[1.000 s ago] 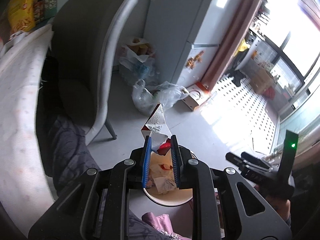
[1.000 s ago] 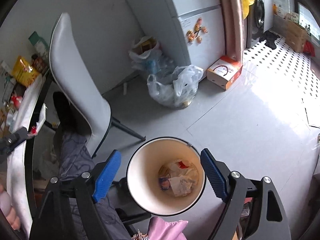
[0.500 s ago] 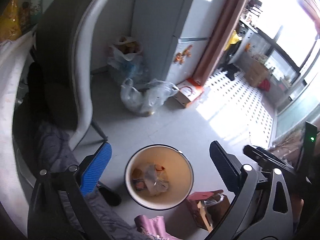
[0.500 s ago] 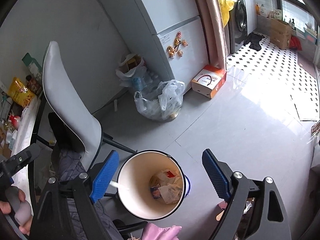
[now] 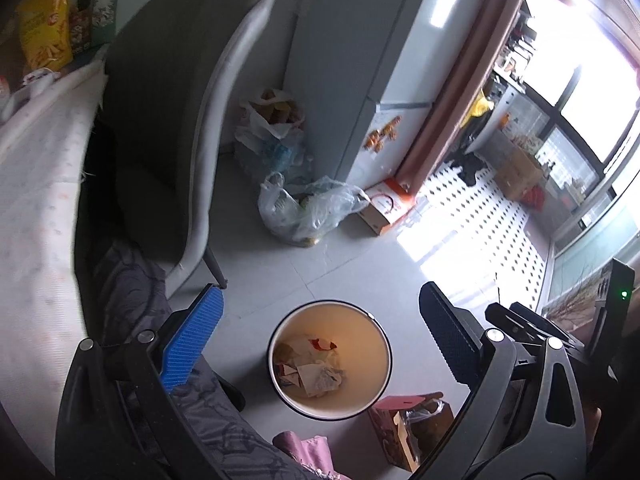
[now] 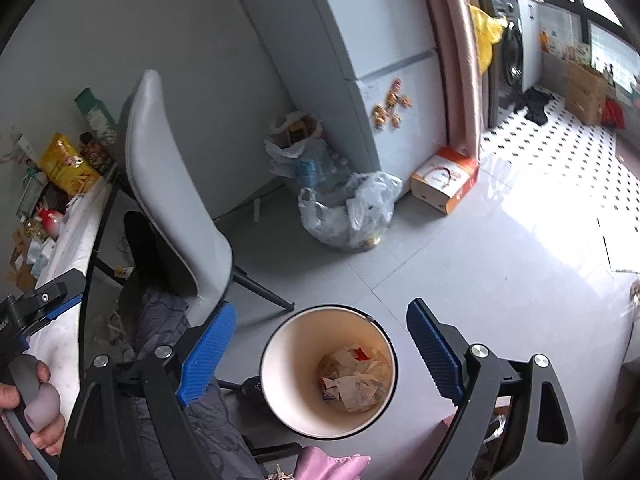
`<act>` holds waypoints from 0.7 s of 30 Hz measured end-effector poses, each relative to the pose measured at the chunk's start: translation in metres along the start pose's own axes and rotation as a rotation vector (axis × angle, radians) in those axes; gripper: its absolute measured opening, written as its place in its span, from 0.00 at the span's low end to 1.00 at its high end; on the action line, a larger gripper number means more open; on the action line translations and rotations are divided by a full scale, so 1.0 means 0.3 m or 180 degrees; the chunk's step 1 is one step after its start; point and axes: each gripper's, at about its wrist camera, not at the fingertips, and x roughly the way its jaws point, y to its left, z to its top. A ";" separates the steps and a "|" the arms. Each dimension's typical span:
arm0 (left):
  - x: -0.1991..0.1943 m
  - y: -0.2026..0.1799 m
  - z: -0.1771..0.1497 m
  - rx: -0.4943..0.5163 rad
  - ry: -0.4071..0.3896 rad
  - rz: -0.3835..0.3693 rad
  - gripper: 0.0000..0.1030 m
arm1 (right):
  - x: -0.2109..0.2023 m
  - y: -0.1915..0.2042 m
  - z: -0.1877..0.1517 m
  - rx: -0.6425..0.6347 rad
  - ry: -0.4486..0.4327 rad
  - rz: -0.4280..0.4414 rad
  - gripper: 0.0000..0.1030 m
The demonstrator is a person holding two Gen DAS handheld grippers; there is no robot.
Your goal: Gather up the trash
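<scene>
Hanging above the floor, the left gripper [image 5: 320, 344] has its fingers [image 5: 192, 344] spread wide with nothing between them, and in the lower middle of the left wrist view a round cream-coloured bin [image 5: 330, 358] shows through the gap. Its jaws have just been opening, and no wrapper sits between them. Crumpled trash [image 5: 308, 368], paper and wrappers with a red scrap, lies at the bottom of the bin. The right gripper [image 6: 320, 356] is likewise wide open and empty, with the same bin framed between its blue fingers in the lower middle of its own view. A grey chair [image 5: 168, 120] stands in the upper left of the left view, next to a desk [image 5: 36, 184] along the left edge that carries a yellow snack bag [image 5: 44, 32]. A clear plastic bag [image 5: 308, 212] full of rubbish sits on the floor in the middle of the frame, just beside a pale fridge [image 5: 360, 60] and a small orange-and-white box [image 5: 384, 208]. At the lower left edge of the right view, a hand [image 6: 24, 412] wraps the grey handle of the other gripper. A pink cloth [image 6: 328, 466] shows at the bottom edge, just below the bin.
</scene>
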 end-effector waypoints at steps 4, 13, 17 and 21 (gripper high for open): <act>-0.090 0.062 0.015 -0.0130 -0.0147 0.0022 0.94 | -0.037 0.064 0.022 -0.0061 -0.0011 0.0080 0.89; -0.289 0.190 0.013 -0.0268 -0.0439 0.0133 0.94 | -0.164 0.262 0.068 -0.0346 -0.0194 -0.0006 0.93; -0.377 0.240 0.006 -0.0286 -0.0553 0.0199 0.94 | -0.216 0.336 0.070 -0.0362 -0.0254 0.0052 0.93; -0.476 0.308 -0.013 -0.0372 -0.0659 0.0253 0.94 | -0.262 0.411 0.059 -0.0450 -0.0287 0.0080 0.93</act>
